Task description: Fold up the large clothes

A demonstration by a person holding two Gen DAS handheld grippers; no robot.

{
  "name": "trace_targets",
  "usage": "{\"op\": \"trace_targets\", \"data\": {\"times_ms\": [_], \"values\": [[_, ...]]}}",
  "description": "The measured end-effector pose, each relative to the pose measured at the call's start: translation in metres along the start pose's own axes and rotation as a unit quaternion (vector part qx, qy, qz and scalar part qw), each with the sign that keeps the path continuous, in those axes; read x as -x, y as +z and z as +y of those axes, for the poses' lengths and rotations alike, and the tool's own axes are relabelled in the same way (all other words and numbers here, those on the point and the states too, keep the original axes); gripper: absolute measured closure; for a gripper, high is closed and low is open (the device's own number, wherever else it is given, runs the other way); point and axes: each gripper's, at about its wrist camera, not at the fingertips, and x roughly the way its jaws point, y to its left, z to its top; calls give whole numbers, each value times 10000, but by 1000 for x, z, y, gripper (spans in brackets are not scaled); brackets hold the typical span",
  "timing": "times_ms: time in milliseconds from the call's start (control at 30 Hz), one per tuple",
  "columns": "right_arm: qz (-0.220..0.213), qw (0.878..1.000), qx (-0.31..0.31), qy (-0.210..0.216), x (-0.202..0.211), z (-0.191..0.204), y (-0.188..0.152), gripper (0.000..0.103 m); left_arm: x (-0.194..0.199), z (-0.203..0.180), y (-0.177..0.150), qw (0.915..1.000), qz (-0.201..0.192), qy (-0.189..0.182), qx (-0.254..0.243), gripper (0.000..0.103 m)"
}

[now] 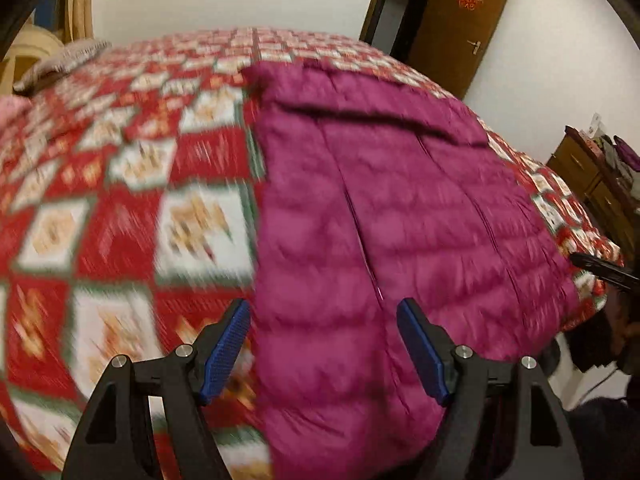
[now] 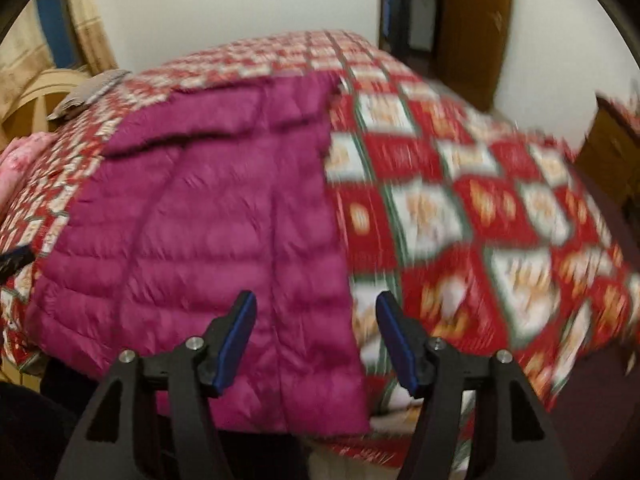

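A magenta quilted puffer jacket [image 1: 400, 200] lies flat on a bed with a red and white patchwork bedspread [image 1: 120, 200], its front seam running toward me. My left gripper [image 1: 324, 308] hovers open over the jacket's left edge near the hem, with nothing pinched between its blue pads [image 1: 224, 352]. In the right wrist view the jacket [image 2: 200, 220] fills the left half. There my right gripper [image 2: 316, 298] stands open over the jacket's right edge, where it meets the bedspread [image 2: 480, 220]. Both views are motion-blurred.
A grey pillow [image 1: 60, 60] lies at the bed's far left by a wooden headboard [image 2: 40, 92]. Pink cloth [image 2: 20, 160] sits at the left edge. A brown door [image 1: 452, 20] stands open behind the bed. A wooden dresser [image 1: 592, 184] is on the right.
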Motion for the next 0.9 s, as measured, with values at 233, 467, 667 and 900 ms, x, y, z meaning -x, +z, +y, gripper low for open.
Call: {"op": "trace_targets", "data": {"times_ms": [233,467,667,900], "values": [[642,9975,-150,241,-42,-9,-30,38,-8,-7,-24,9997,160,199,12,27],[910,9931,-185,715,-53,-11,-35,49,-4,-12,-37,9995,174,172,-187,27],[909,9913,13,950,-46,4,-40,85,0,-7,-34,9988,241,-416,43,84],[466,9874,-363,1465,-16,-2,-35,91,20,-15,-24,9982,-47,-600,45,93]]}}
